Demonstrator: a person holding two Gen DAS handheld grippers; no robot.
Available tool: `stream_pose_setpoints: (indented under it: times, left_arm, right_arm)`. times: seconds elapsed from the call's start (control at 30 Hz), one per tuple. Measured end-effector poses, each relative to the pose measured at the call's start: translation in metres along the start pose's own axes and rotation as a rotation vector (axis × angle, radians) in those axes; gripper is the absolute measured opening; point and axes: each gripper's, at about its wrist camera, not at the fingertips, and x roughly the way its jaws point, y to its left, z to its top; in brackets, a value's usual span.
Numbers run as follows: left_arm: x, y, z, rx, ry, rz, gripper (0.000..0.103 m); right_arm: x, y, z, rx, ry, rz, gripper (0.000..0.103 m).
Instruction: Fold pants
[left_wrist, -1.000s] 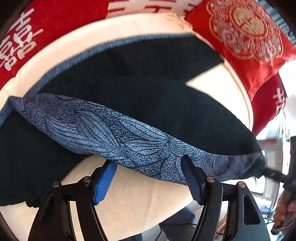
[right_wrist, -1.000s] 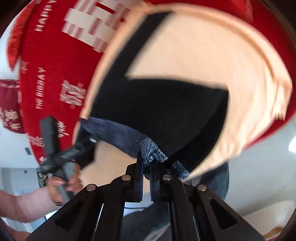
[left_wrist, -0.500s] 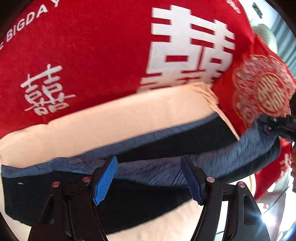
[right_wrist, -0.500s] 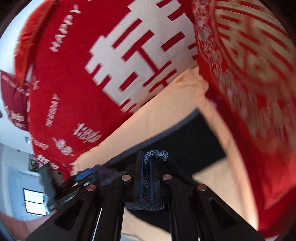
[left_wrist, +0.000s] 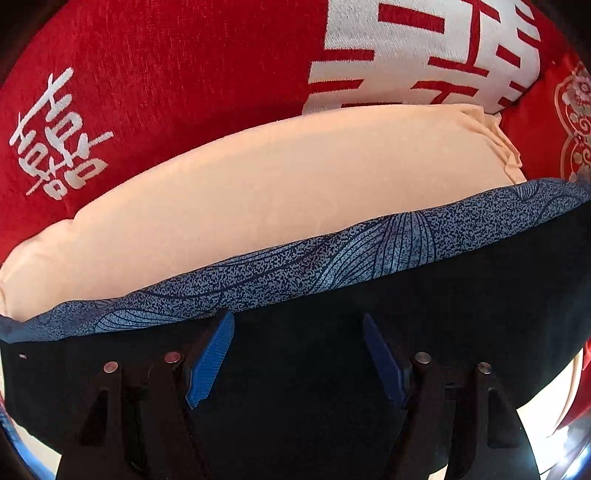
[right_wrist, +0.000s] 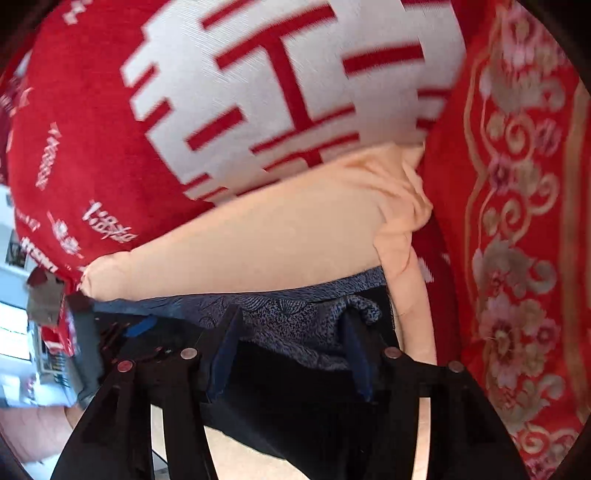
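The pants (left_wrist: 369, 332) are dark navy with a blue leaf-patterned band (left_wrist: 332, 266) along their far edge. They lie folded over on a cream cushion (left_wrist: 277, 177). My left gripper (left_wrist: 297, 354) is open and empty, its blue pads just above the dark cloth near the band. In the right wrist view the pants (right_wrist: 295, 387) lie under my right gripper (right_wrist: 291, 339), which is open, with the patterned band (right_wrist: 295, 314) between and ahead of the fingers. The left gripper also shows in the right wrist view (right_wrist: 110, 328) at the left.
Red cushions with white characters (left_wrist: 184, 74) stand behind the cream cushion. A red cushion with gold floral pattern (right_wrist: 517, 221) stands at the right. The cream cushion's bunched corner (right_wrist: 406, 192) lies at the far right.
Both grippers carried the patterned edge away over the pants toward the red cushions. The right gripper, shut on the band before, has opened and let it go.
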Motion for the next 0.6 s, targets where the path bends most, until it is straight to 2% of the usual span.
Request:
stream_pose_setpoints:
  times: [0.07, 0.17, 0.23, 0.37, 0.43, 0.47, 0.5, 0.53, 0.6]
  left_arm:
    - [0.001, 0.001, 0.001, 0.004, 0.004, 0.000, 0.073]
    - [0.002, -0.002, 0.002, 0.013, 0.005, 0.004, 0.073]
    - [0.003, -0.004, 0.001, 0.013, 0.003, 0.007, 0.073]
    - [0.003, -0.009, 0.001, 0.007, 0.002, 0.019, 0.073]
    - [0.004, -0.010, 0.001, 0.005, -0.002, 0.020, 0.073]
    - [0.004, -0.013, -0.001, 0.004, -0.004, 0.021, 0.073]
    - [0.004, -0.012, -0.001, 0.002, -0.005, 0.020, 0.073]
    - [0.002, -0.013, -0.004, -0.001, -0.005, 0.020, 0.073]
    - [0.000, -0.011, -0.003, -0.025, 0.003, 0.021, 0.073]
  right_arm:
    - [-0.010, -0.002, -0.003, -0.013, -0.018, -0.029, 0.067]
    - [-0.025, -0.017, -0.005, 0.080, -0.044, 0.031, 0.067]
    - [-0.031, -0.023, -0.005, 0.106, -0.067, -0.003, 0.067]
    - [0.002, -0.033, -0.005, 0.106, 0.036, -0.107, 0.067]
    - [0.020, -0.039, -0.003, 0.101, 0.047, -0.135, 0.066]
    - [0.031, -0.041, -0.001, 0.094, 0.069, -0.168, 0.058]
    - [0.048, -0.047, -0.001, 0.100, 0.124, -0.201, 0.028]
    - [0.062, -0.053, -0.002, 0.125, 0.168, -0.207, 0.017]
    - [0.062, -0.055, 0.002, 0.131, 0.142, -0.180, 0.015]
